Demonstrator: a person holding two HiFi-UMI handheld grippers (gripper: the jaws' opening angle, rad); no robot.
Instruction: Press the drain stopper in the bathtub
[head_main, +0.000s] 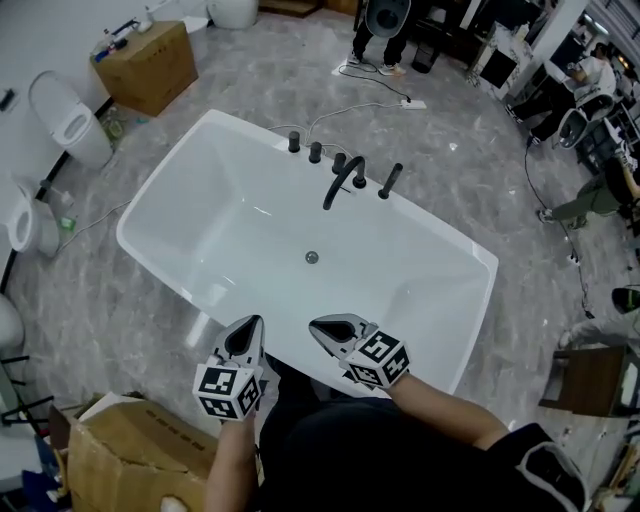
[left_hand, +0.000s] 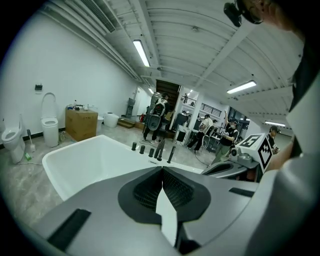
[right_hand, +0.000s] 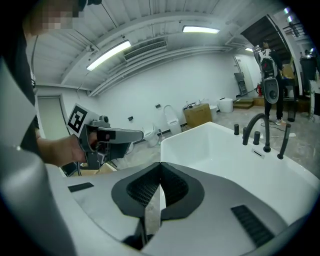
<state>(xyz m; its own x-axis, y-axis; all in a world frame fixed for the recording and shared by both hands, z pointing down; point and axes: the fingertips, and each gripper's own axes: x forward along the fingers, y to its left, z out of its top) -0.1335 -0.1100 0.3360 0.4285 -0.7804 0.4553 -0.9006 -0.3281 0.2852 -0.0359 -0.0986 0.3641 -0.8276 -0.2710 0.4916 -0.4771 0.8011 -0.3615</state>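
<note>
Drain stopper (head_main: 312, 257): a small round metal disc at the middle of the bathtub (head_main: 235, 215) floor, below the spout, well apart from both tongs and not yet touched. Nearest, low in the head view: left tongs (head_main: 252, 325) and right tongs (head_main: 318, 327), held side by side above the near rim, tips aimed toward the basin. Pressed together at the tips in both gripper views, left (left_hand: 161, 172) and right (right_hand: 160, 172), with nothing pinched between the pads. Judged from that, barely begun: no reach into the tub made, no contact, the whole press left to do. Probably one pair of closed tongs to be lowered past the rim, down to the middle of the floor and pushed straight onto the disc; hard to tell from up here whether that disc sits raised or already down. Inside the tub: white, apparently dry, nothing but the drain fitting in view. On the far rim, a dark curved faucet (head_main: 343, 182) flanked by a row of dark handles (head_main: 315, 152). Off to the near left on the floor, an open cardboard box (head_main: 120, 455), contents unclear. Farther off beyond the tub, a closed cardboard box (head_main: 150, 65) and a white toilet (head_main: 65, 118) by the wall.
</note>
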